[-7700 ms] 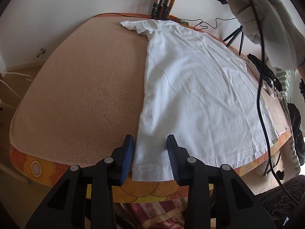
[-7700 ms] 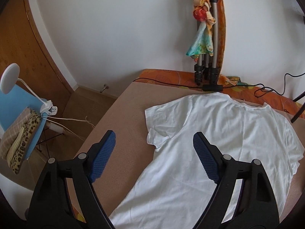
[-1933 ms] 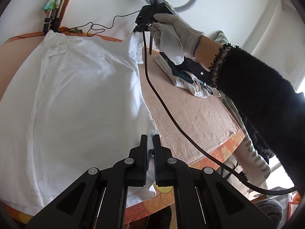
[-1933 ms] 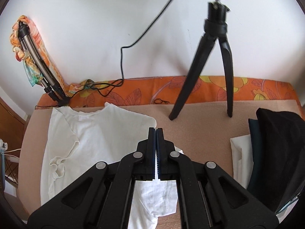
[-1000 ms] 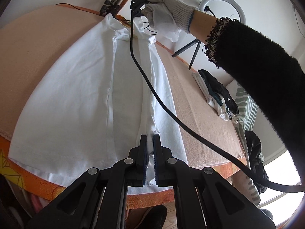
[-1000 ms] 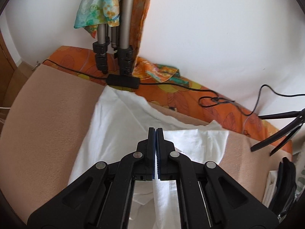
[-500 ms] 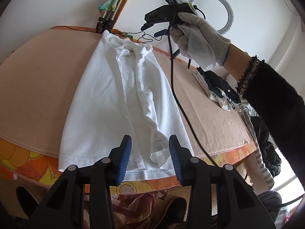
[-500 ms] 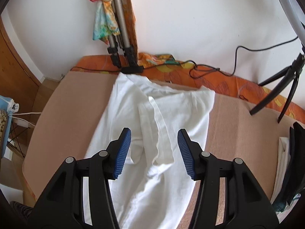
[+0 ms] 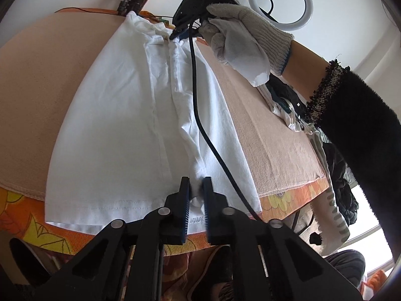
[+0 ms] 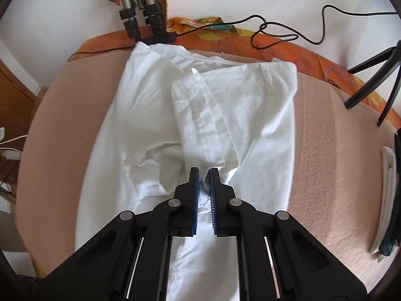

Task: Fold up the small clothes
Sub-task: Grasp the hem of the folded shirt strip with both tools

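Note:
A white T-shirt [image 9: 120, 115] lies lengthwise on the padded table [image 9: 37, 75], its right side folded over the middle. My left gripper [image 9: 196, 185] is at the hem end, jaws closing, with a bunched ridge of the folded layer pinched between its pads. In the right wrist view the T-shirt [image 10: 250, 105] shows its folded sleeve on top. My right gripper [image 10: 203, 175] is closing with a pinch of fabric below that sleeve between its blue pads. A gloved hand [image 9: 240, 37] holds the right gripper [image 9: 179, 35] near the collar end.
The right gripper's black cable [image 9: 200, 115] hangs across the shirt. A pile of folded dark and white clothes [image 10: 391, 200] sits at the table's right edge. A black tripod [image 10: 371, 82], a ring light [image 9: 280, 2] and clamped tripod legs [image 10: 140, 12] stand along the far edge.
Half a second ago both grippers stood open above the shirt. Both have since come down and closed on fabric, the right one moving in over the folded sleeve.

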The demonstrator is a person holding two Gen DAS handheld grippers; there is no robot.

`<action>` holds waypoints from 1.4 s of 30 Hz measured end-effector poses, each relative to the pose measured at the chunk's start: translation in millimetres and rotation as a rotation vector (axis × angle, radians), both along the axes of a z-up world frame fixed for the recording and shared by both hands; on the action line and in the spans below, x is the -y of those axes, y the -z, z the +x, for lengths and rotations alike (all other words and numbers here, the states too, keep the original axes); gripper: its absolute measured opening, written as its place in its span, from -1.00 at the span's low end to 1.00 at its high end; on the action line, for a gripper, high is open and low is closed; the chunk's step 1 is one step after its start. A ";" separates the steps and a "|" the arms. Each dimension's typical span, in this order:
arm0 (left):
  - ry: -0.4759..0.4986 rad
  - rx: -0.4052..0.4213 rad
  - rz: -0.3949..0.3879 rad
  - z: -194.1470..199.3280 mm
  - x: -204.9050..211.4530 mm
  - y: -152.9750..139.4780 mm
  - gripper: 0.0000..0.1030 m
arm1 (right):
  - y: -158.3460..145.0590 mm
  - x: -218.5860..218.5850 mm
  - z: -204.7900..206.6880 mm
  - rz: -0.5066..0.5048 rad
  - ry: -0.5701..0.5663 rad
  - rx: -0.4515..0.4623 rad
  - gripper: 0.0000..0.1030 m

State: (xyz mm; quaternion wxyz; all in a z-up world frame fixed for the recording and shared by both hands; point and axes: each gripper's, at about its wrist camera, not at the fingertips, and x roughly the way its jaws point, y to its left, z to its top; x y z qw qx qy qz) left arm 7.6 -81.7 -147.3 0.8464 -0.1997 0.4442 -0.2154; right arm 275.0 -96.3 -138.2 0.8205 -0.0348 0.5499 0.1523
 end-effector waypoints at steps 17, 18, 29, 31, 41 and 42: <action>0.062 -0.002 -0.001 -7.0 -21.0 -23.9 -0.14 | -52.3 100.4 -180.1 0.134 0.055 0.058 -0.05; 0.064 0.004 0.005 -4.7 -23.3 -27.4 -0.12 | -48.2 107.6 -200.3 0.140 0.061 0.044 -0.05; 0.186 -0.156 -0.017 45.6 -32.3 -12.1 -0.18 | -4.4 115.8 -334.0 0.203 0.059 -0.004 -0.05; 0.190 -0.177 -0.021 46.0 -27.8 -5.4 -0.24 | -1.8 109.6 -339.2 0.174 0.052 0.015 -0.05; 0.220 -0.144 0.028 38.2 -10.8 -7.2 -0.81 | 17.6 88.6 -338.2 0.081 0.004 0.014 -0.73; 0.220 -0.143 0.027 38.4 -10.8 -6.8 -0.86 | 20.1 87.6 -337.4 0.076 -0.003 0.010 -0.81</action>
